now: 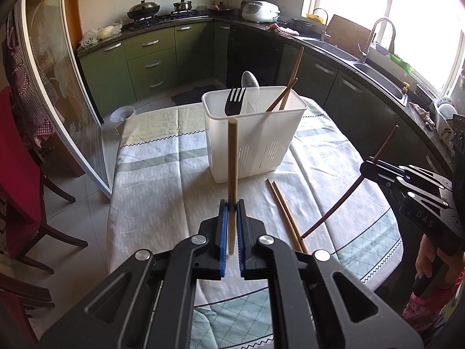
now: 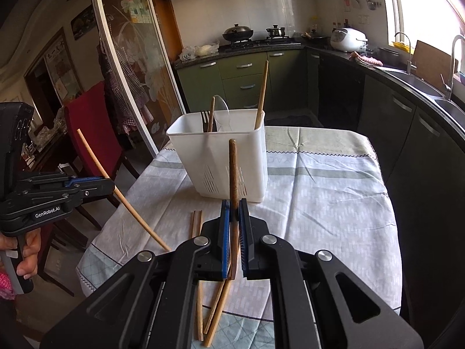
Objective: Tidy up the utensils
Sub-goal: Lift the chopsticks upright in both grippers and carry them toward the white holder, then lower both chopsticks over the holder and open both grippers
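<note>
A white plastic utensil holder (image 1: 252,133) stands on the table and holds a black fork (image 1: 234,100), a clear spoon (image 1: 250,84) and two chopsticks (image 1: 286,93); it also shows in the right wrist view (image 2: 221,157). My left gripper (image 1: 232,206) is shut on a light wooden chopstick (image 1: 232,157), held upright in front of the holder. My right gripper (image 2: 234,206) is shut on a dark brown chopstick (image 2: 233,171), also upright; that chopstick shows at the right of the left wrist view (image 1: 348,192). Loose chopsticks (image 1: 286,215) lie on the cloth near both grippers.
The table has a pale patterned cloth (image 1: 162,180). A red chair (image 1: 20,180) stands at its left and a glass sliding door (image 1: 55,81) behind. Green kitchen cabinets (image 1: 151,55) and a counter with sinks (image 1: 375,69) curve around the far side.
</note>
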A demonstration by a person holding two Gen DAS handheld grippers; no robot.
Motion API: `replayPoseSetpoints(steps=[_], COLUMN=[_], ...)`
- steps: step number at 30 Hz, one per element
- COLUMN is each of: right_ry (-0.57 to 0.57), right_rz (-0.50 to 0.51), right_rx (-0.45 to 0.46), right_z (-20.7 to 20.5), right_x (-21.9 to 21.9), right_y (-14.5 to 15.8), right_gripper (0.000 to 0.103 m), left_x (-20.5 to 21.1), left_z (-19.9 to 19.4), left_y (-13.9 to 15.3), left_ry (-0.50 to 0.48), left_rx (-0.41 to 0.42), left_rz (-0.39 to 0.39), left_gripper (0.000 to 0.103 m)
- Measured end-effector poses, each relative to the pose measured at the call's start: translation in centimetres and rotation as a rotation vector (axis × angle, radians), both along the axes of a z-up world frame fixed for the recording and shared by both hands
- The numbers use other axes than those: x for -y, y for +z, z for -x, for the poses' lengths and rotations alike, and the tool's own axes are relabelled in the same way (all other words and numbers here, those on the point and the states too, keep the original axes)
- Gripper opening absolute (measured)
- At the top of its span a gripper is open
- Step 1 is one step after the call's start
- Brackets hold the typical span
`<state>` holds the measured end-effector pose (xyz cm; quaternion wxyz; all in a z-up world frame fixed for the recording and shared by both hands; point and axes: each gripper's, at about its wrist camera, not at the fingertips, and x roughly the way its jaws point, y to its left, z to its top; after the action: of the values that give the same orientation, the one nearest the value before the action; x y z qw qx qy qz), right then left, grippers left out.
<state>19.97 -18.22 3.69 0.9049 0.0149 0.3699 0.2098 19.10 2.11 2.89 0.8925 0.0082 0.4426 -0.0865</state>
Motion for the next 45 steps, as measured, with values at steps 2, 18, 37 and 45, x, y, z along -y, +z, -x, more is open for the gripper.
replayPoseSetpoints(steps=[2, 18, 37, 45], right_ry=[0.004, -0.002, -0.063, -0.046], right_rz=[-0.002, -0.08, -0.045, -0.007], right_rx=[0.013, 0.205, 0.109, 0.018], right_z=[0.0, -3.1, -14.8, -16.1], right_x=[-0.1, -0.1, -2.3, -3.2], right_y=[0.7, 13.5, 8.7, 3.3], right_gripper=[0.007, 0.007, 0.007, 0.007], left_x=[0.0, 0.2, 2.2, 2.0], left_z=[0.0, -1.7, -12.4, -14.0], left_y=[0.6, 11.9, 8.7, 2.7], left_ry=[-0.004, -0.01, 0.025, 0.034], left_rx=[0.012, 0.195, 0.192, 0.04], left_rz=[0.003, 0.066, 0.029, 0.001], left_gripper=[0.006, 0.006, 0.006, 0.007])
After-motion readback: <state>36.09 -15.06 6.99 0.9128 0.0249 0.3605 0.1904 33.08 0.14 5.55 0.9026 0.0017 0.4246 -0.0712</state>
